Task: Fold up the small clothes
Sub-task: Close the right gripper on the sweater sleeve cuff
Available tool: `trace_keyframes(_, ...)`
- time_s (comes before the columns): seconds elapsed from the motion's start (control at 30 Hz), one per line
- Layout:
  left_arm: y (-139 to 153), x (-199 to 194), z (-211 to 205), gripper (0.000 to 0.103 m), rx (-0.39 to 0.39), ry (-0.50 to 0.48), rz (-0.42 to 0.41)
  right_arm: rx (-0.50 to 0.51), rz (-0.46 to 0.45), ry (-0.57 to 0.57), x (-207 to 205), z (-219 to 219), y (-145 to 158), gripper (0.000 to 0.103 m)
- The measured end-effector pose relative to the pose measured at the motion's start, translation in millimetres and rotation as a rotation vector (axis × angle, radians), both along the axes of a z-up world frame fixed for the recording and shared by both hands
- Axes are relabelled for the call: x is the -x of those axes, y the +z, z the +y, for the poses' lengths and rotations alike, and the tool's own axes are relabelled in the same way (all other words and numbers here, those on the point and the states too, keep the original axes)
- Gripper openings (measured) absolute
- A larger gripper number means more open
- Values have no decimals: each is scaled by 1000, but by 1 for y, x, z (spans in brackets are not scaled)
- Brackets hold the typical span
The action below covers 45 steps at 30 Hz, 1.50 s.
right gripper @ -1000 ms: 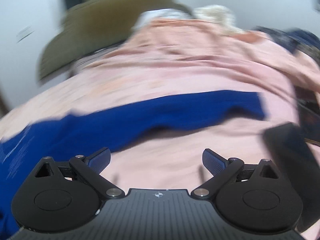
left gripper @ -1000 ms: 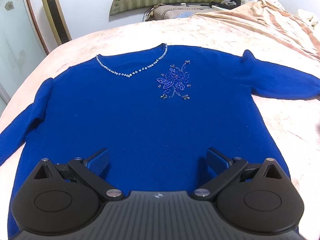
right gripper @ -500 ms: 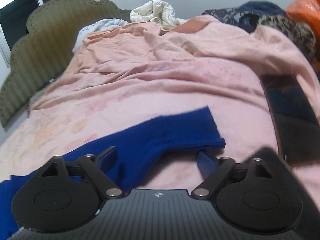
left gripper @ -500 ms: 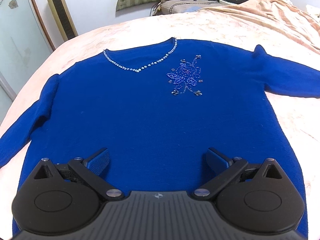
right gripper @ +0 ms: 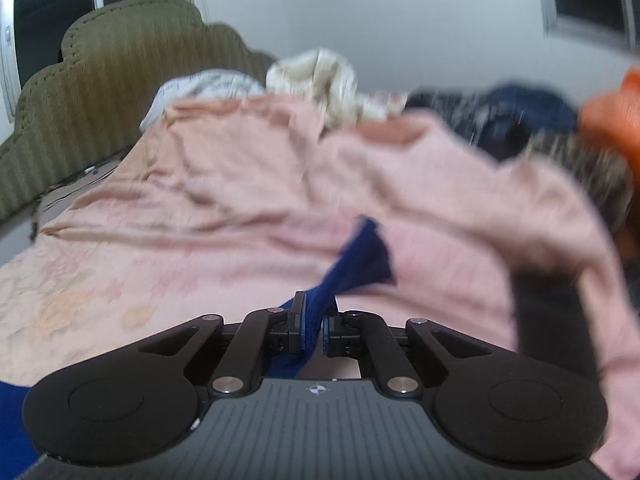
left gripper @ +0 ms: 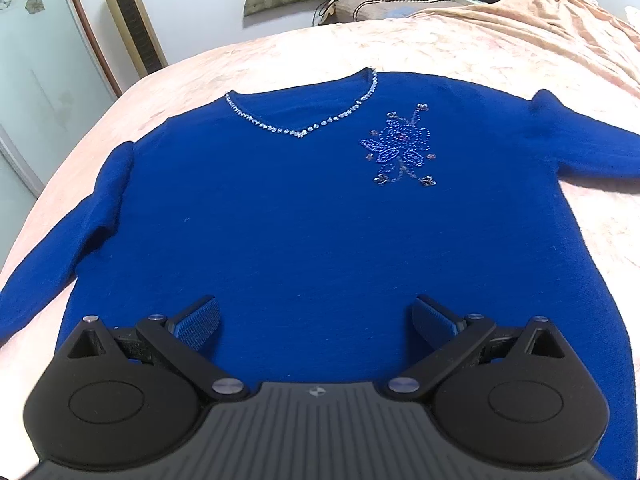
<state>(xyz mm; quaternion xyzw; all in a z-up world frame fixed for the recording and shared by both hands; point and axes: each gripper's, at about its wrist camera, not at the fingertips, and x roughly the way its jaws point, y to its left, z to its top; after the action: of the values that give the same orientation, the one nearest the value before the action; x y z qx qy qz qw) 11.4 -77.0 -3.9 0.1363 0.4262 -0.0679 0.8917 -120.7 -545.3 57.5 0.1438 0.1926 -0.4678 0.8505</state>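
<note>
I see a deep blue sweater [left gripper: 288, 232] lying flat and face up, spread out ahead of the left gripper [left gripper: 316, 320], its hem nearest to it. The V-neck has a row of small shiny beads, and a beaded flower sits right of it. Both sleeves stretch outward. The cuff of one sleeve [right gripper: 360, 256] is pinched in the right gripper [right gripper: 314, 320] and lifted.
</note>
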Motion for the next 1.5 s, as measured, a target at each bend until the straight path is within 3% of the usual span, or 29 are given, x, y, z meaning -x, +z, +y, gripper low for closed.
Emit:
trace_keyframes(0.1,0,0,5,103,6,8,3,70,37,37,-8,16,14,8)
trace_keyframes(0.27,0,-2,13,103,17,24,7,112,55,222,-34,76,25,8)
trace_keyframes(0.57,1,-4,34,103,42,59,6,40,96,658,-112,223,14,9)
trace_keyframes(0.8,1,-7,49,103,46,84,4,-46,176,859,-160,309,-26,11)
trace_keyframes(0.97,0,-9,56,103,56,89,9,-199,172,838,-159,298,-46,13)
trace_keyframes(1.03,0,-9,56,103,55,82,10,-184,139,807,-144,283,-40,15)
trace_keyframes(1.1,0,-9,55,103,52,76,9,-108,118,743,-122,269,-33,42)
trace_keyframes(1.2,0,-9,53,103,47,67,6,19,140,601,-87,238,-27,50)
trace_keyframes(1.27,0,-9,50,103,45,64,6,109,204,513,-70,214,-29,50)
trace_keyframes(1.37,-1,-9,43,103,42,55,10,237,407,437,-50,187,-44,51)
trace_keyframes(1.5,-3,-7,31,103,26,36,12,410,606,482,-36,182,-72,55)
